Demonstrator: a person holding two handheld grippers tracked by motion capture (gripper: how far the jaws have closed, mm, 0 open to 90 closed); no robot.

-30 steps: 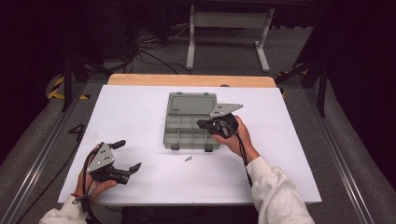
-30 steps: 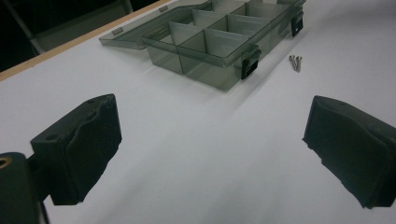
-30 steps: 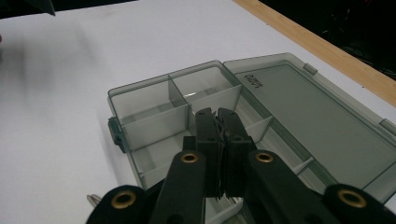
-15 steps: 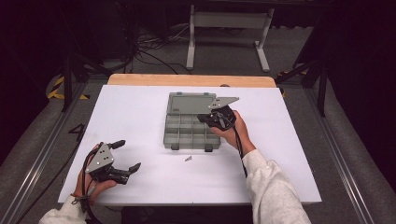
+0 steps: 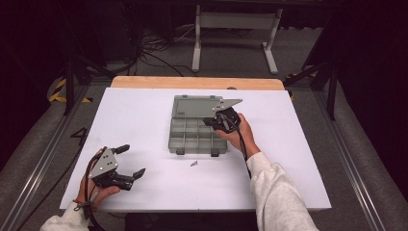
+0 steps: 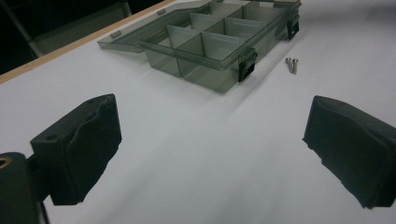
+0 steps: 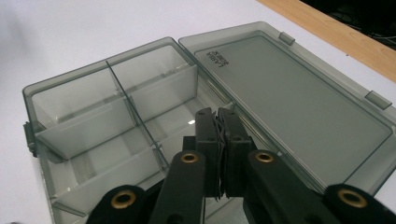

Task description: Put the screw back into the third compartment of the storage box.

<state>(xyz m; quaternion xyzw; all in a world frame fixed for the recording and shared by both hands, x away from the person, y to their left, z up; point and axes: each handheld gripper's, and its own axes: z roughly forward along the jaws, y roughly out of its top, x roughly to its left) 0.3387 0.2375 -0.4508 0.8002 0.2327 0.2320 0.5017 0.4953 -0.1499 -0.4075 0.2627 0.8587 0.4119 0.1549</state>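
Smoke-grey translucent plastic makes up the compartment box (image 5: 197, 134), a shallow rectangular organizer with thin upright dividers that split it into square cells, its flat lid (image 7: 289, 98) folded open and lying level at the box's 12 o'clock side in the high view. It rests near the middle of the matte white tabletop (image 5: 144, 120), whose far edge shows a strip of pale wood. Two dark latch clips sit on the box's near wall. The right tool (image 5: 217, 120) hovers over the box's 3 o'clock end, held by a hand in a light sleeve; in the right gripper view its black jaws are pressed together with nothing visible between the ridged pads, tips poised above a bare cell next to the lid's hinge. Two small metal screws (image 6: 291, 65), slim and shiny, lie side by side on the tabletop just beyond the box's latched wall, at about 6 o'clock from it in the high view. The left tool (image 5: 130, 161) rests at the tabletop's 7 o'clock corner, well apart from the box, its blocky, rubbery black pads spread wide and holding nothing.
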